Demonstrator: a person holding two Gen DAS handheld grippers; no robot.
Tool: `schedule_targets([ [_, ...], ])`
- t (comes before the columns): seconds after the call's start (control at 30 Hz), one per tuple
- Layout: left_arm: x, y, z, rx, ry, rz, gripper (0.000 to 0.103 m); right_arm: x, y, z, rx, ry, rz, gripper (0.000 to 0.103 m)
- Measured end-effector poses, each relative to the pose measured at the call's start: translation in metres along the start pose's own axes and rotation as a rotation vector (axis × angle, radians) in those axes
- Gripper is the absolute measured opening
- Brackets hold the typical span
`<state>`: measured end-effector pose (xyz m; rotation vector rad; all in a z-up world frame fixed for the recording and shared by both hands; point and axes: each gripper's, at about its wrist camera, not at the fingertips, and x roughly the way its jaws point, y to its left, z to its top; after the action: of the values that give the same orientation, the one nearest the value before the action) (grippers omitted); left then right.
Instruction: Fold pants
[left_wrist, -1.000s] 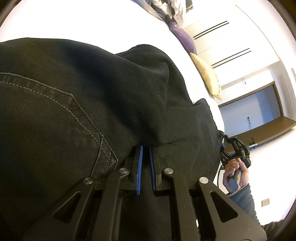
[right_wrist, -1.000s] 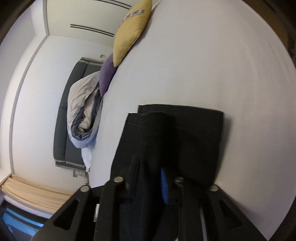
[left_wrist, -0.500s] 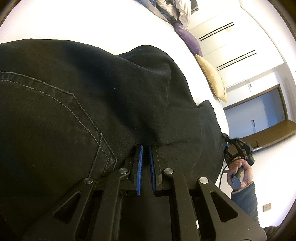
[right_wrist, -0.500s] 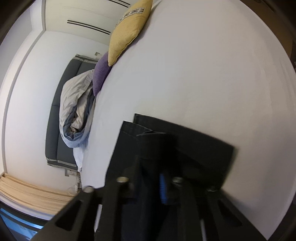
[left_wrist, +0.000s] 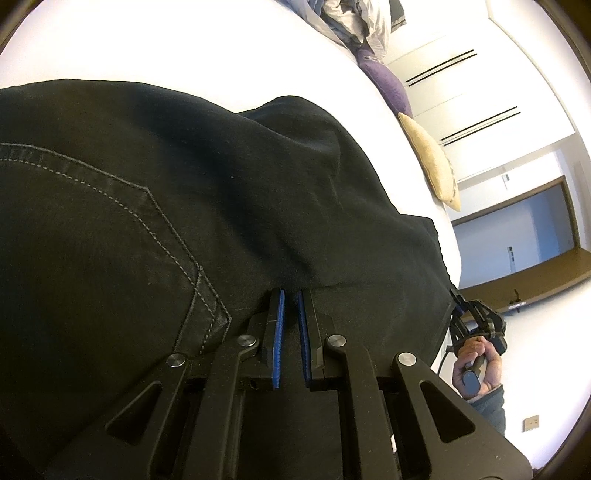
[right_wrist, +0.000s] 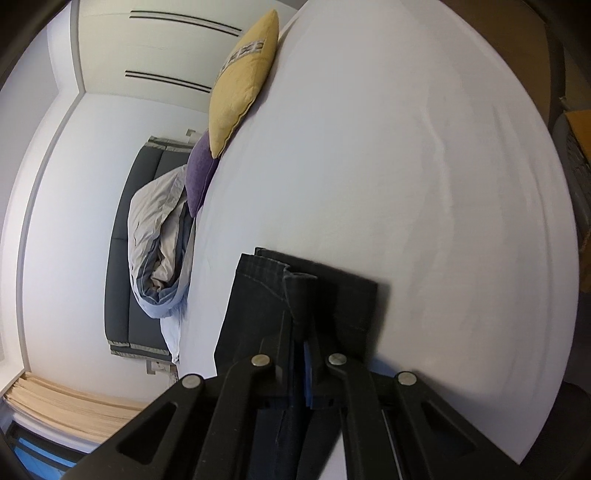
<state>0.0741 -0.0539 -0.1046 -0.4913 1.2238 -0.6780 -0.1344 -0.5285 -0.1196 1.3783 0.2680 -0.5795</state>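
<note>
On one white bed (right_wrist: 424, 184), two hand-held grippers (left_wrist: 290, 295) (right_wrist: 301, 332) pinch one pants (left_wrist: 184, 221).

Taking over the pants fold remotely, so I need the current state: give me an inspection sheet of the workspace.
Surface: white bed, smooth, mostly bare.
Job's things: black pants lying across the bed, hem end held up.
Clutter: yellow cushion, purple cushion, bunched grey duvet along the bed's edge.
Grippers: left gripper shut on a pants fold; right gripper shut on the pants at the hem end.
Cables: a thin dark cable by the right hand.
Surroundings: dark headboard, white wall panels, beige curtain.
</note>
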Motion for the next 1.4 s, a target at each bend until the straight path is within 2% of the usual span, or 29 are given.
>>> schedule_targets([
  [0.2, 0.001, 0.0, -0.001, -0.001, -0.001, -0.006, 0.008, -0.014, 0.001, -0.003, -0.041, -0.044, 0.003, 0.004],
  [0.53, 0.001, 0.003, 0.001, -0.007, -0.001, -0.011, 0.008, -0.01, -0.02, -0.007, -0.02, -0.023, -0.036, 0.001],
  [0.73, -0.002, 0.002, 0.002, -0.022, 0.013, -0.002, 0.008, -0.015, -0.018, -0.009, -0.055, -0.022, -0.049, 0.001],
  [0.9, -0.005, -0.001, 0.001, -0.017, 0.013, 0.003, 0.008, -0.028, -0.021, -0.007, -0.03, -0.005, -0.062, 0.003],
  [0.97, -0.009, 0.0, 0.001, -0.026, 0.002, 0.012, 0.008, -0.041, -0.012, -0.008, -0.059, -0.032, -0.1, 0.009],
  [1.0, -0.01, 0.001, 0.001, -0.026, -0.004, 0.016, 0.008, -0.052, -0.006, -0.008, -0.079, -0.078, -0.144, 0.017],
  [1.03, -0.011, 0.001, 0.001, -0.026, -0.01, 0.018, 0.008, -0.064, -0.002, -0.007, -0.089, -0.133, -0.208, 0.043],
  [1.07, -0.011, 0.001, 0.001, -0.027, -0.012, 0.013, 0.008, -0.073, -0.002, -0.005, -0.079, -0.186, -0.246, 0.063],
  [1.1, -0.007, 0.001, 0.003, -0.031, -0.011, 0.007, 0.008, -0.082, -0.002, -0.003, -0.06, -0.23, -0.255, 0.089],
  [1.13, -0.007, 0.003, 0.002, -0.038, -0.013, -0.002, 0.008, -0.087, 0.002, -0.001, -0.063, -0.238, -0.239, 0.082],
  [1.2, -0.006, 0.004, 0.005, -0.046, -0.018, -0.009, 0.008, -0.084, 0.027, -0.003, -0.16, -0.205, -0.204, 0.073],
  [1.27, -0.006, 0.002, 0.006, -0.045, -0.023, -0.002, 0.008, -0.064, 0.064, -0.016, -0.294, -0.098, -0.117, 0.072],
  [1.33, -0.006, 0.0, 0.008, -0.047, -0.031, 0.001, 0.008, -0.026, 0.106, -0.047, -0.429, 0.097, 0.019, 0.067],
  [1.4, -0.007, -0.002, 0.006, -0.05, -0.041, -0.011, 0.008, 0.015, 0.138, -0.087, -0.537, 0.302, 0.106, 0.066],
])
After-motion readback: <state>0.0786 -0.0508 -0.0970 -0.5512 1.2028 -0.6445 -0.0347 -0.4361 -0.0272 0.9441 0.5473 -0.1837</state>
